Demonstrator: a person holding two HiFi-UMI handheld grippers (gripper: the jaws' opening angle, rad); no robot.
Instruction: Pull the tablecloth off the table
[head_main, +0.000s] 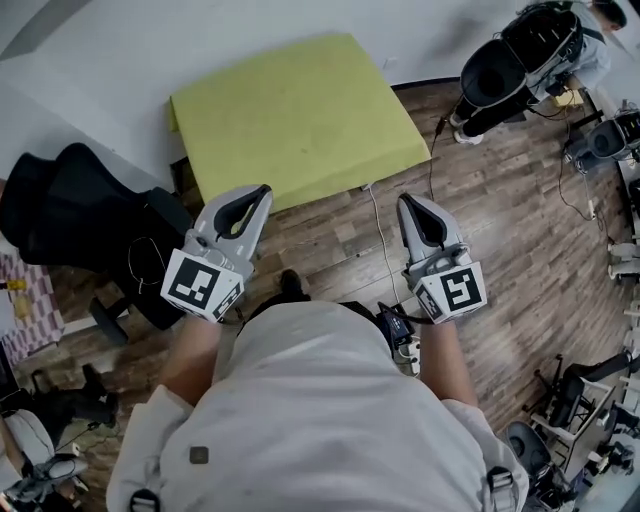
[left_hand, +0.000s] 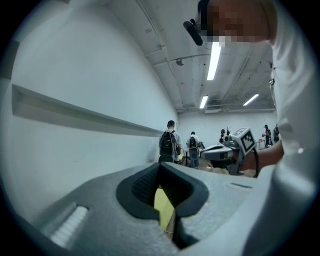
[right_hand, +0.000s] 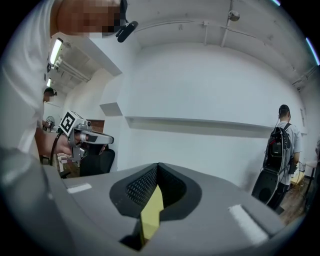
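In the head view, the yellow-green tablecloth (head_main: 295, 110) lies spread flat over the surface, which stands against the white wall (head_main: 120, 50), and its edges drape over the sides. The left gripper (head_main: 264, 190) and the right gripper (head_main: 404, 200) are held out in front of the person's light shirt (head_main: 320, 410). Both point towards the near edge of the cloth, hover above the wooden floor (head_main: 510, 230), and stay clear of the fabric. A black office chair (head_main: 70, 215) stands to the left of the surface, and another dark chair (head_main: 500, 70) stands at the upper right. In the left gripper view, the left gripper (left_hand: 160, 165) has its fingers clenched tip to tip with nothing grasped. A sliver of the tablecloth (left_hand: 162, 207) shows through the hollow behind the tips, lying beyond them. The right gripper (left_hand: 235, 147) shows at the side, and a person with a backpack (left_hand: 169, 142) stands farther off under the ceiling lights (left_hand: 215, 60); the pack's contents are not visible. In the right gripper view, the right gripper (right_hand: 158, 165) is likewise clenched on nothing. The tablecloth (right_hand: 152, 212) shows as a yellow strip through the gap below the tips. The left gripper (right_hand: 80, 132) is seen at the left, and a person wearing a closed backpack (right_hand: 282, 145) stands at the right by the wall.
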